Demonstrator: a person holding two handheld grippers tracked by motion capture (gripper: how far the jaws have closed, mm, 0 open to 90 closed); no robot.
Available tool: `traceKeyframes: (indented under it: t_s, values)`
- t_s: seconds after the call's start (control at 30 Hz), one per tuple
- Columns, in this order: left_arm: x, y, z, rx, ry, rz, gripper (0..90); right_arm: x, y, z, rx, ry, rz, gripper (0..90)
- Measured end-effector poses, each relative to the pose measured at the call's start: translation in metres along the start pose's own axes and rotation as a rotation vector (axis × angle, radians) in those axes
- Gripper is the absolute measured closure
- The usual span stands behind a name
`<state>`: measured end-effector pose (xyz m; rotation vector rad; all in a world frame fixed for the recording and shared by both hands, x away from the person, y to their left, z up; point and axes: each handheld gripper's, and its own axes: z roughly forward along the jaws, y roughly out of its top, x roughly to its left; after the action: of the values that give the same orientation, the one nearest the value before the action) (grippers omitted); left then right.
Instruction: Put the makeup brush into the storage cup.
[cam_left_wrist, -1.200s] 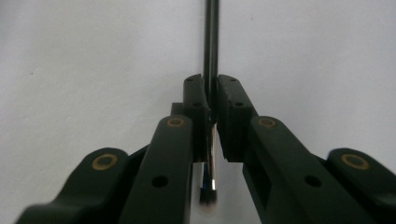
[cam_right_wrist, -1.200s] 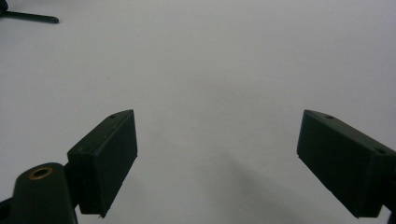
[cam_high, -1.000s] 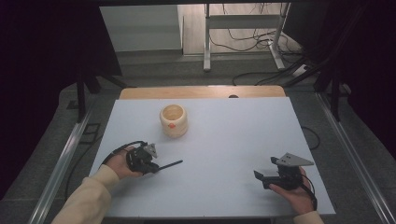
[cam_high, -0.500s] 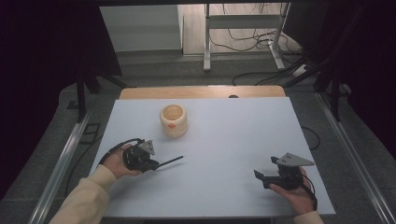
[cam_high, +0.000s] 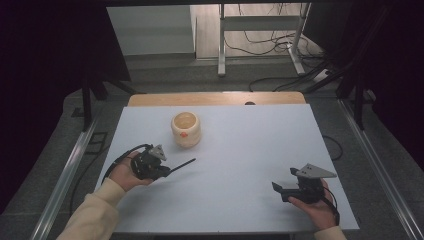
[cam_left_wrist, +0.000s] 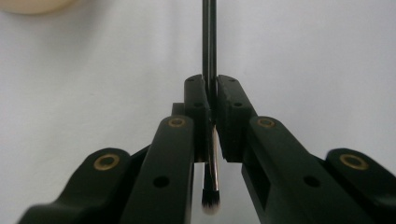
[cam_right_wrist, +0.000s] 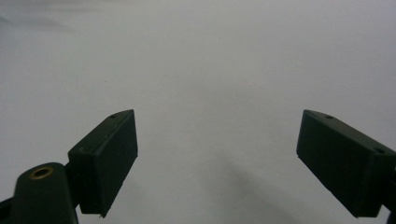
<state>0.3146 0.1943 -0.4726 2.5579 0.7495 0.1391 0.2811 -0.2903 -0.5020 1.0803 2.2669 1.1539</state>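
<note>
On the near-left part of the white table (cam_high: 240, 150), a slim black makeup brush (cam_high: 181, 165) sits clamped in the left gripper (cam_high: 165, 171), its long handle jutting out past the jaw tips toward the table's middle and held roughly level above the surface. In the left gripper view the jaws are pressed together on the brush's shaft (cam_left_wrist: 209, 56), with the bristle tip (cam_left_wrist: 210, 201) pointing back toward the hand between the 2 jaw arms. The handle's long axis runs in line with the jaws, so the free end leads. A round cream ceramic pot (cam_high: 186, 129) with an open mouth and a small red mark stands upright just beyond the left hand (cam_high: 125, 172), near but apart from the brush; judged from this layout, the pot is the likely destination, and the left hand is by far the nearer. The right gripper (cam_high: 279, 190) rests at the near-right of the table, well apart, its jaws spread wide with nothing between them.
</note>
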Motion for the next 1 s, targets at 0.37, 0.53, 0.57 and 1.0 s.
traceKeyframes:
  t_s: [0.37,0.53,0.57,1.0]
  values:
    - [-0.011,0.009,-0.007,-0.048,0.034,-0.075,83.7,-0.001,0.000,-0.001,-0.002,-0.005,0.001,12.6]
    - [-0.018,0.011,-0.008,-0.082,0.030,-0.062,83.8,-0.001,0.000,-0.001,-0.003,-0.008,0.001,12.6]
    - [-0.020,0.012,-0.008,-0.087,0.029,-0.058,83.7,-0.001,0.000,0.000,-0.002,-0.008,0.001,12.7]
    - [-0.030,0.019,-0.012,-0.119,0.034,-0.064,83.7,0.000,0.000,0.001,-0.003,-0.009,0.001,12.7]
